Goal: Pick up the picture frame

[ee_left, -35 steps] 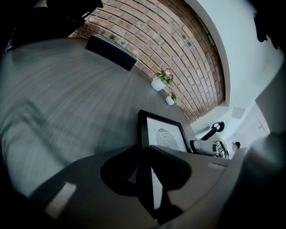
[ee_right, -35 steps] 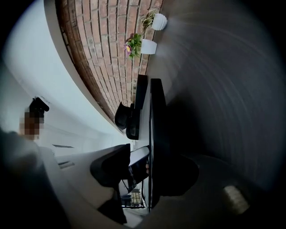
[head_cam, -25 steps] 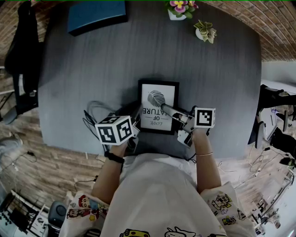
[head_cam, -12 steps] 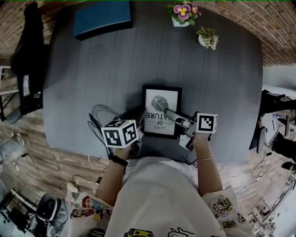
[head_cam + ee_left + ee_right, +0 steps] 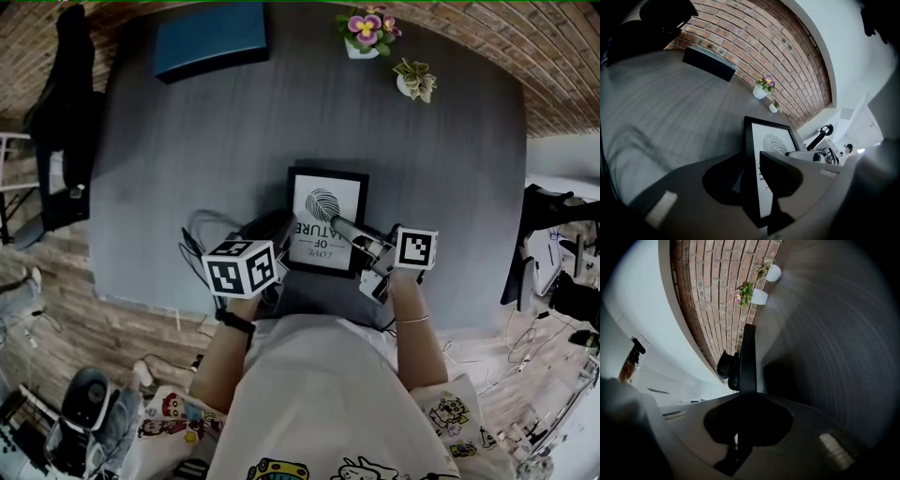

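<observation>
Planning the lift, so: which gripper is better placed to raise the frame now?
Right. The right gripper is shut on one edge of the frame, which stands between its jaws. The left gripper has its jaws opening around the opposite edge, not pressing it.

Your head view is dim and soft, its edges bent by the wide lens. Both gripper views fade to black at their rims; the picture frame (image 5: 747, 357) is silhouetted, and the far white wall (image 5: 862, 70) glares.
</observation>
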Tool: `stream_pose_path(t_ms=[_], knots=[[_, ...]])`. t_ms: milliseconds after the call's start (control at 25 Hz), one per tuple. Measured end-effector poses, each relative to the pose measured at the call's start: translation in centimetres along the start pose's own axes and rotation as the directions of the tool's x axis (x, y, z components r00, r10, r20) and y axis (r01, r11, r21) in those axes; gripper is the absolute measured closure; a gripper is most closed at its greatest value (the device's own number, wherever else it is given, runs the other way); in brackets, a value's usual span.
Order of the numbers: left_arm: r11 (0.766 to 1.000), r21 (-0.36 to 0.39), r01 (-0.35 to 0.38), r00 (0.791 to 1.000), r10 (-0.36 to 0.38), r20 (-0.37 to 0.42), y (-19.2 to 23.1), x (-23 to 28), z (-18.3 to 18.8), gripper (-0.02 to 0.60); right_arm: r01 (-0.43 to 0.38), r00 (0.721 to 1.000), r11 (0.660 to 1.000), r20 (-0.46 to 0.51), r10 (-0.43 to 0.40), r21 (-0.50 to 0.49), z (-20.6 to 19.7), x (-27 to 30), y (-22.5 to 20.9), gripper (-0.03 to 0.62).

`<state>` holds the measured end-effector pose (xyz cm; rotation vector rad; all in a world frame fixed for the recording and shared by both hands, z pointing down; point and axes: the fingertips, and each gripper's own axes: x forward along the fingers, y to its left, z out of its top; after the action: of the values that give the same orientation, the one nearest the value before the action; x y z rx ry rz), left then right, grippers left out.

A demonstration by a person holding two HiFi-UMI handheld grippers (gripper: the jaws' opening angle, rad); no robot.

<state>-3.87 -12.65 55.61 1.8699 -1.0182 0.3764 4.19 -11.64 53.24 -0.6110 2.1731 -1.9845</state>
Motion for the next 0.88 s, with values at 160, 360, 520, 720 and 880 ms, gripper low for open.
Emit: stream_pose_path(t_ms=[160,360,520,720,880], knots=[[0.999,0.037,-0.001,1.0,0.0,0.029,-1.0,-0.9,1.0,0.454,-0.015,1.0,1.0,0.007,0.015,-0.014,0.1,-0.2,0.9,0.582],[0.998,0.066,0.007,0.996,-0.013,0.085,-2.1,-2.1,2.1,0.453,-0.029,0.999,0.999,0.035,0.03,-0.046,0.3,-1.0,2.1,0.581],[0.995,0.101,0.005,0.992,-0.018,0.124,-3.0,-3.4,2.8,0.451,-0.041,0.998,0.995,0.041,0.045,-0.092,0.3,-1.6,3.6,0.582],[0.99,0.142,0.01,0.982,-0.037,0.188,-4.6,-5.5,3.9,0.449,-0.036,0.998,0.987,0.044,0.044,-0.155,0.0,-2.5,5.4,0.582],[0.982,0.187,0.01,0.972,-0.053,0.23,-6.0,-7.2,4.5,0.449,0.023,0.999,0.967,0.05,-0.011,-0.252,-0.3,-3.9,6.7,0.582]])
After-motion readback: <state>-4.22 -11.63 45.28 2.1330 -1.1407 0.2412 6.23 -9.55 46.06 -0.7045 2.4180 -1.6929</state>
